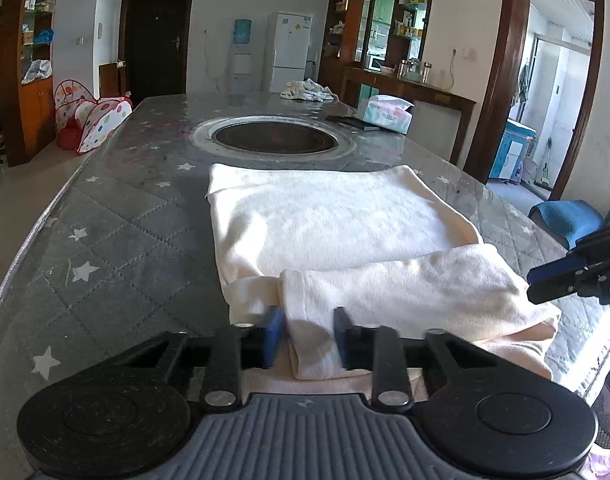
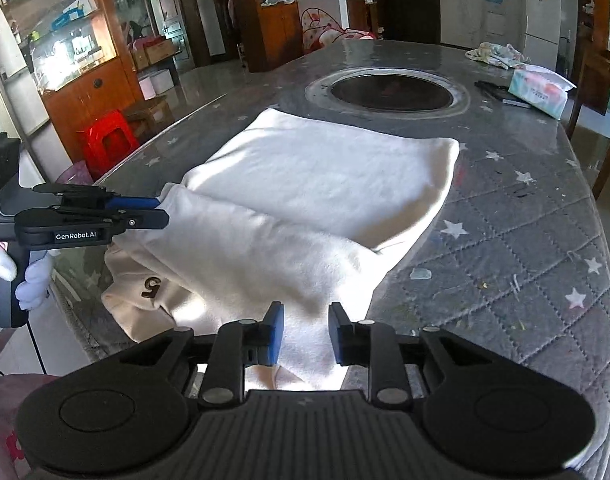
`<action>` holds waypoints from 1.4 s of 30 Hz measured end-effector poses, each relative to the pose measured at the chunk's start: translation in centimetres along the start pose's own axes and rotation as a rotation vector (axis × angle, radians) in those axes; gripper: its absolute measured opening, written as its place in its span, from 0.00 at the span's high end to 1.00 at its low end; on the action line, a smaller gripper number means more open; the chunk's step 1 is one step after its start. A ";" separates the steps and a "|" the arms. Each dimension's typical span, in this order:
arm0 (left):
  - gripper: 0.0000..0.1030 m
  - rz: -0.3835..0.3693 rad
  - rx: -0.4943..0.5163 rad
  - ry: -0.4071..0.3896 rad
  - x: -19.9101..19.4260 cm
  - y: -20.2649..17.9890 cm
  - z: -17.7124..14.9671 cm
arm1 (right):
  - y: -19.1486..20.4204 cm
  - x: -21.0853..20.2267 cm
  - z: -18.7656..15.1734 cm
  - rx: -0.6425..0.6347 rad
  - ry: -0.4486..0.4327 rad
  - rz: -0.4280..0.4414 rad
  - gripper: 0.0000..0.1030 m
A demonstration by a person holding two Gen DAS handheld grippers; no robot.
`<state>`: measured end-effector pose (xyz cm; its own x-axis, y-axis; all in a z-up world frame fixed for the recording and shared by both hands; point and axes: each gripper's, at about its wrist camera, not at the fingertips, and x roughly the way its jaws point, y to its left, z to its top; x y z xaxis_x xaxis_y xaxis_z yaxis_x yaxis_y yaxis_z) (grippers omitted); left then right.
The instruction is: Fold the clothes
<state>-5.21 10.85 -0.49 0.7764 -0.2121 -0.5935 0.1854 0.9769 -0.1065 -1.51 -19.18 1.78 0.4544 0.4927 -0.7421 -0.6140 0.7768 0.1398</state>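
Observation:
A cream garment (image 1: 337,224) lies folded on the grey quilted table (image 1: 117,232), with its near edge rolled into a thick fold. My left gripper (image 1: 308,334) stands partly open around the left end of that fold, cloth between its pads. In the right wrist view the garment (image 2: 325,184) hangs over the table's near edge, showing a small dark logo. My right gripper (image 2: 302,334) is partly open with the fold's right end between its pads. The left gripper (image 2: 161,212) shows at the left, and the right gripper (image 1: 533,284) shows at the right edge of the left wrist view.
A round dark inset burner (image 1: 275,138) sits beyond the garment. A tissue pack (image 1: 387,114), a dark flat object and a bundle of cloth (image 1: 307,90) lie at the far right. A red stool (image 2: 109,140) stands left of the table.

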 end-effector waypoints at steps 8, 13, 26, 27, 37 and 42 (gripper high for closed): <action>0.98 0.018 -0.002 -0.091 -2.1 -0.1 1.8 | 0.4 0.2 0.1 -0.012 -0.009 -0.002 0.72; 0.98 0.041 -0.003 -0.134 -3.1 0.1 2.7 | 1.2 0.3 0.3 -0.055 -0.027 0.006 0.68; 0.95 0.062 -0.007 0.005 -0.7 1.0 0.5 | 0.9 1.7 -0.2 -0.076 0.029 -0.006 0.69; 0.92 0.067 -0.004 0.013 -0.7 1.1 0.5 | 1.0 1.8 -0.3 -0.088 0.043 -0.016 0.69; 0.92 0.010 0.008 -0.036 -1.2 0.6 2.8 | 1.1 2.1 3.2 -0.128 -0.059 -0.025 0.69; 0.92 -0.004 0.030 0.013 1.5 0.3 2.5 | 0.7 4.9 3.6 -0.120 -0.032 -0.029 0.69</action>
<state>-2.50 10.80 0.60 0.7680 -0.2151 -0.6032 0.2061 0.9748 -0.0852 2.60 -14.83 0.62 0.4918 0.4846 -0.7234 -0.6723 0.7393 0.0382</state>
